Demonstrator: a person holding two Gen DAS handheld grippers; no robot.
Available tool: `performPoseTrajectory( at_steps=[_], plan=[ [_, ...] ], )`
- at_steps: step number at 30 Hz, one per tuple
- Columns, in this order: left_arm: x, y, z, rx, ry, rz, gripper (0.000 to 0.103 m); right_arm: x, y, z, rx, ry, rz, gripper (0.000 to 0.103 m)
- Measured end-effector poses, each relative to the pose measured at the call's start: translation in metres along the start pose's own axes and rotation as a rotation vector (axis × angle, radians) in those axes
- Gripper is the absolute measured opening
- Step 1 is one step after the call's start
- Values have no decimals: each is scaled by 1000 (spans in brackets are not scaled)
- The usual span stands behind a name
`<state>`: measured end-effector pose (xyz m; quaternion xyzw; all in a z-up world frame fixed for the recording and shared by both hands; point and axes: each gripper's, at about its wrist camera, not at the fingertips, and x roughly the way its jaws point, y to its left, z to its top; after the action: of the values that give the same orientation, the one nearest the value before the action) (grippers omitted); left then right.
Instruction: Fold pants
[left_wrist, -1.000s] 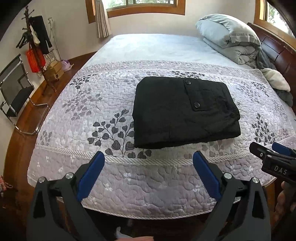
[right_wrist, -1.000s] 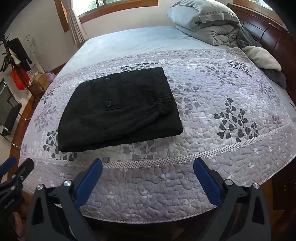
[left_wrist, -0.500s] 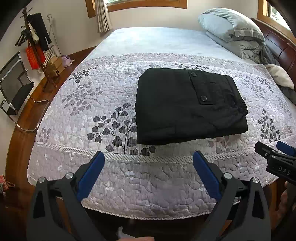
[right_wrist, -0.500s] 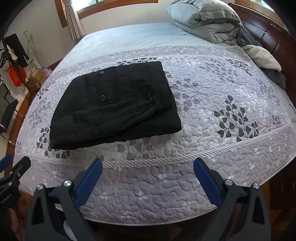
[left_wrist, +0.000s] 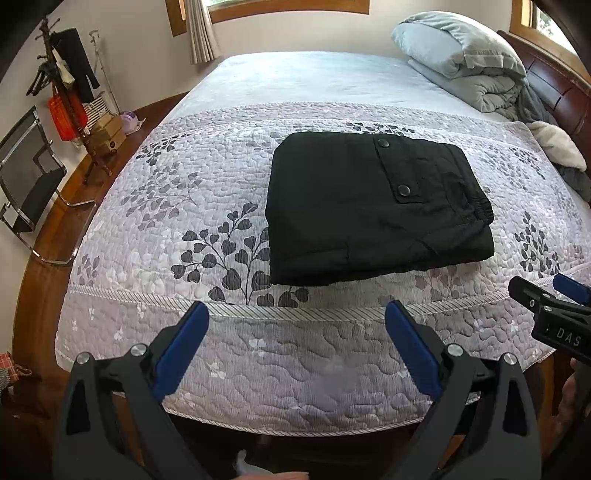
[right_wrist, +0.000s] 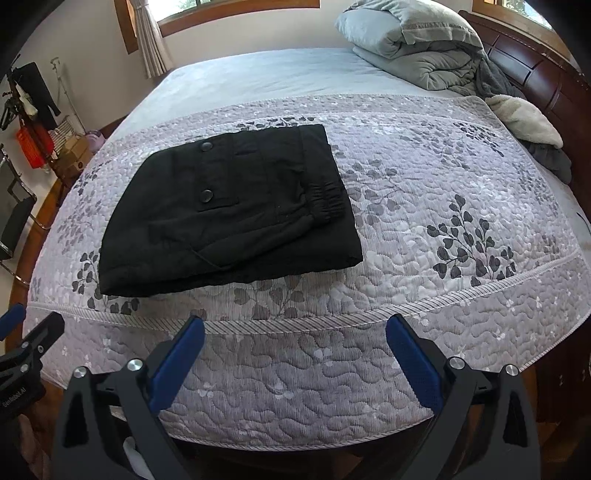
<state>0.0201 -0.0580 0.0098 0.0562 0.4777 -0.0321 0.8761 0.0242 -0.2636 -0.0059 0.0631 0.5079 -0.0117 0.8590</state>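
Note:
The black pants (left_wrist: 373, 208) lie folded into a flat rectangle on the floral quilt (left_wrist: 184, 206), a two-button pocket flap and the elastic waistband on top. They appear in the right wrist view too, pants (right_wrist: 229, 214) left of centre. My left gripper (left_wrist: 295, 325) hangs open over the quilt's near edge, well short of the pants, with nothing between its blue pads. My right gripper (right_wrist: 295, 332) is open and empty as well, at the same edge. Each gripper shows at the side of the other's view: right gripper (left_wrist: 550, 306), left gripper (right_wrist: 26, 332).
Grey pillows and a rolled duvet (left_wrist: 461, 59) are piled at the wooden headboard (left_wrist: 554, 85), with a cream throw (right_wrist: 524, 118) beside them. A coat stand (left_wrist: 66, 85), boxes and a black chair (left_wrist: 26, 177) stand on the floor at the left.
Both views have shifted a little: the pants sit slightly lower and nearer in the left view, and further left in the right view. Both grippers stayed open; the pants did not move.

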Motion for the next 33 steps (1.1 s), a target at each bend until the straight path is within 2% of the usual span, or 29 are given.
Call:
performPoseTrajectory(
  at_steps=[33],
  plan=[
    [-1,1,0,-7,-9,6,96,3,-1,0,-14,-1,-10,99]
  ],
)
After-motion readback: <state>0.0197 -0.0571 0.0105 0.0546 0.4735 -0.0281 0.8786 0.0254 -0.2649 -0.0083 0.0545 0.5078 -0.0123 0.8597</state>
